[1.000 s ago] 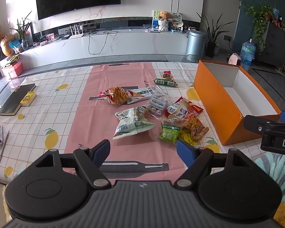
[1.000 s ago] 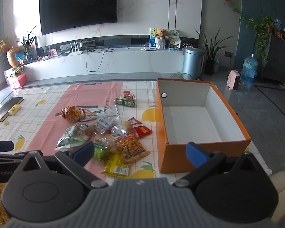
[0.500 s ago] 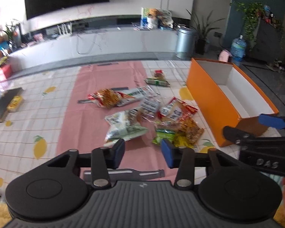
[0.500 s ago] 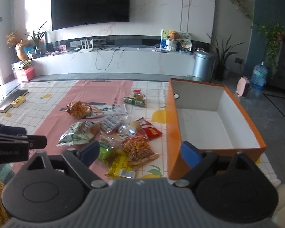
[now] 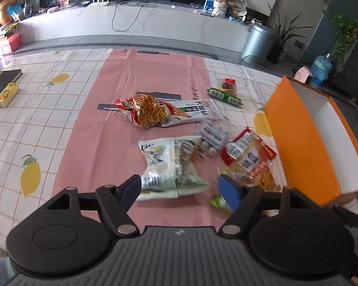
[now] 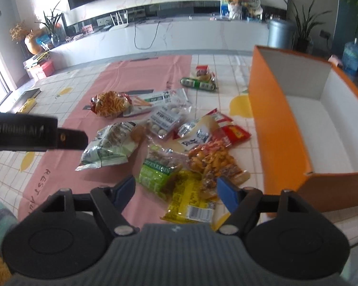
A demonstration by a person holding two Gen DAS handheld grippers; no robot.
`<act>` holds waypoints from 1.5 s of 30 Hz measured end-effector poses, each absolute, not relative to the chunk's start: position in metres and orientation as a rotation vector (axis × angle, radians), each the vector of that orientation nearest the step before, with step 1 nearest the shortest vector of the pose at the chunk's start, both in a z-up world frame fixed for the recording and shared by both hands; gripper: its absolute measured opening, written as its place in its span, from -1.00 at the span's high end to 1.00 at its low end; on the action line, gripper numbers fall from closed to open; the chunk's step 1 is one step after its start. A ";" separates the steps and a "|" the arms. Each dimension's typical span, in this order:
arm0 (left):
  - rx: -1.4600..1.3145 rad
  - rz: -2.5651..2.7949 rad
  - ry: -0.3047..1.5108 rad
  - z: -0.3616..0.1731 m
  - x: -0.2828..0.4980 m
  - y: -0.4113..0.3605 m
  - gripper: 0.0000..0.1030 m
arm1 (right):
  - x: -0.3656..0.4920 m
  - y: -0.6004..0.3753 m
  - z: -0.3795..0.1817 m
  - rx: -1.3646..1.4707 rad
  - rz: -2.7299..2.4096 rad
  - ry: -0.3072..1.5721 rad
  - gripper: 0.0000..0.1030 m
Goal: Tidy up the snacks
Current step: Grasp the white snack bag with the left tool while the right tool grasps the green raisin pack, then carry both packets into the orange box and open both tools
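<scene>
Your left gripper (image 5: 179, 188) hangs wide open over the near end of the white-and-green snack bag (image 5: 169, 166), its blue pads either side of it, gripping nothing. Your right gripper (image 6: 175, 189) is also spread wide, above the green pea packet (image 6: 158, 171) and yellow packet (image 6: 191, 202). The orange box (image 6: 279, 124) stands just right of the pile.

Left claw (image 5: 179, 190): held open, low in the frame, above the white-green packet (image 5: 169, 166).
Snacks: scattered mid-frame on the pink cloth (image 5: 136, 83).
Orange box (image 5: 315, 140): seen at right.
</scene>
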State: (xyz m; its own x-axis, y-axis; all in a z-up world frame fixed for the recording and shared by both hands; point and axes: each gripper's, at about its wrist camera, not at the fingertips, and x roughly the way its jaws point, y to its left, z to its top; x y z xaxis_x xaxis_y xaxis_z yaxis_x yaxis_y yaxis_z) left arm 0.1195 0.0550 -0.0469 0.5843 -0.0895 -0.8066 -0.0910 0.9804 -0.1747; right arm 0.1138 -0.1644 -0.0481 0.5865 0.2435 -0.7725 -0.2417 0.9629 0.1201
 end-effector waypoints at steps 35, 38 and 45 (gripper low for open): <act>-0.237 -0.043 1.030 -0.090 0.156 0.059 -0.01 | 0.153 -0.145 -0.084 0.119 0.345 0.981 0.34; -0.219 -0.046 1.005 -0.074 0.144 0.054 -0.01 | 0.145 -0.152 -0.071 0.135 0.370 0.958 0.35; -0.173 -0.075 0.939 -0.033 0.117 0.034 -0.01 | 0.123 -0.180 -0.030 0.130 0.388 0.869 0.35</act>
